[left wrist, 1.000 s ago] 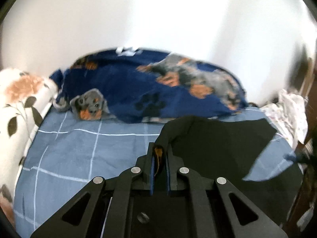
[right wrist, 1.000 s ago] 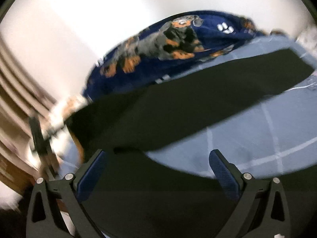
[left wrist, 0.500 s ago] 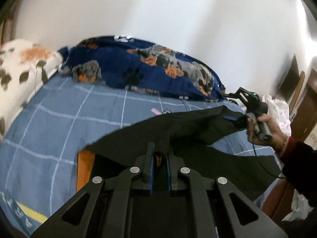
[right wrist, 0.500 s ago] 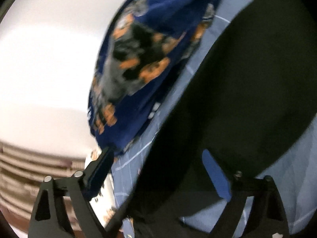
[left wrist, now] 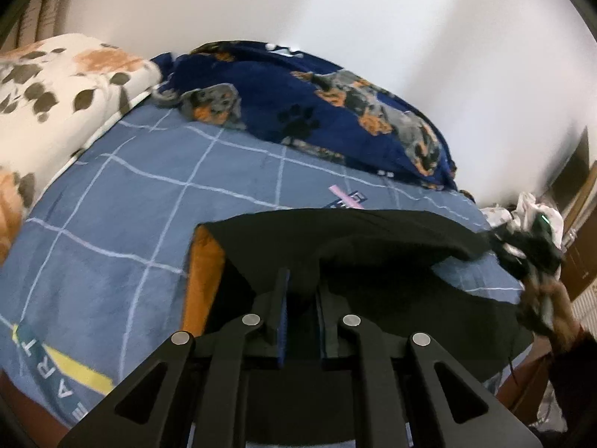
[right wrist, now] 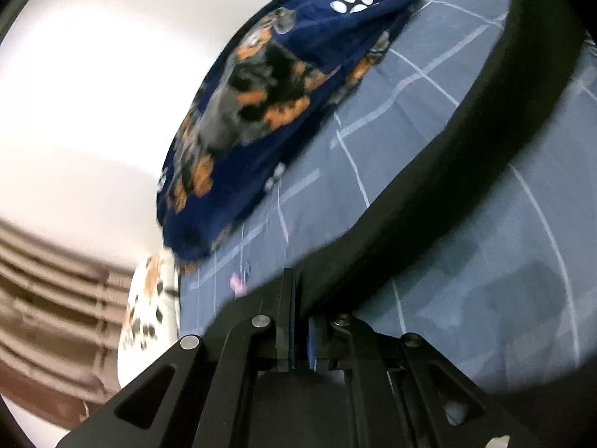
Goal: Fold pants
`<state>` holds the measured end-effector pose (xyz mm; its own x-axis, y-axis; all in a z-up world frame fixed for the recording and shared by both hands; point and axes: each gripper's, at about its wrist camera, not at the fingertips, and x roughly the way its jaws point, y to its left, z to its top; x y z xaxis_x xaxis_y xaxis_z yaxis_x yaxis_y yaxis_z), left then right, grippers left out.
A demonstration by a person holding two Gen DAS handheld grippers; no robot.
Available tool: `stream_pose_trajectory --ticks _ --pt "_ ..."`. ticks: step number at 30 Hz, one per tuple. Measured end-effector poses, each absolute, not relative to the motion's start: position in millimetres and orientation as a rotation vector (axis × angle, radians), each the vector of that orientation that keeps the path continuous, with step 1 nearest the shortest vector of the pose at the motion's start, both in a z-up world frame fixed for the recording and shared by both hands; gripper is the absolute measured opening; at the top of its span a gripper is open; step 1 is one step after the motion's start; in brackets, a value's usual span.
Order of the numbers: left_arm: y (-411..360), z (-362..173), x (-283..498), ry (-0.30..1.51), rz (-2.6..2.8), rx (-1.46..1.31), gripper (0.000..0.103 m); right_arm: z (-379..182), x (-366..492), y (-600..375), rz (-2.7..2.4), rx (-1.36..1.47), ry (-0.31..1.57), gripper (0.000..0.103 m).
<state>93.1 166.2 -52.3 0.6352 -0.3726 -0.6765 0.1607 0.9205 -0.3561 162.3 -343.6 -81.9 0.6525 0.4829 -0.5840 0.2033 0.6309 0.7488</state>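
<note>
The pants (left wrist: 373,257) are black and lie on the bed (left wrist: 149,201), toward its near right side, partly lifted off the blue checked sheet.

Left gripper (left wrist: 301,291): its jaws stand narrow, clamped on a fold of the black fabric at the near edge of the garment. From this grip the cloth runs up and away to the right as a raised band. An orange patch (left wrist: 203,276), seemingly the garment's lining, shows at its left edge.

Right gripper (right wrist: 301,298): the jaws are drawn in to a thin slit and pinch the black fabric. From there the cloth stretches as 1 taut dark strip up to the top right of the right wrist view. In the left wrist view this gripper appears blurred at the far right, at the end of the lifted band, with the person's hand (left wrist: 544,298) below it.

Edges: the top edge of the lifted band runs fairly straight between the 2 grips. The lower layer lies flat and reaches close to the right side of the bed.

Open room: the sheet left of and beyond the pants is bare up to the dog-print blanket (left wrist: 309,112) bunched along the wall. A floral pillow (left wrist: 56,86) occupies the far left corner. White cloth (left wrist: 537,209) is piled off the right end.
</note>
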Motion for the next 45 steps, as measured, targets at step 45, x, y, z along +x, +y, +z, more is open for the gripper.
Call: stream_pose_trajectory --ticks 45 --pt "146 -63 49 0.851 -0.213 -0.135 0.026 -167 -13 -305 0.15 1.034 1.05 0.005"
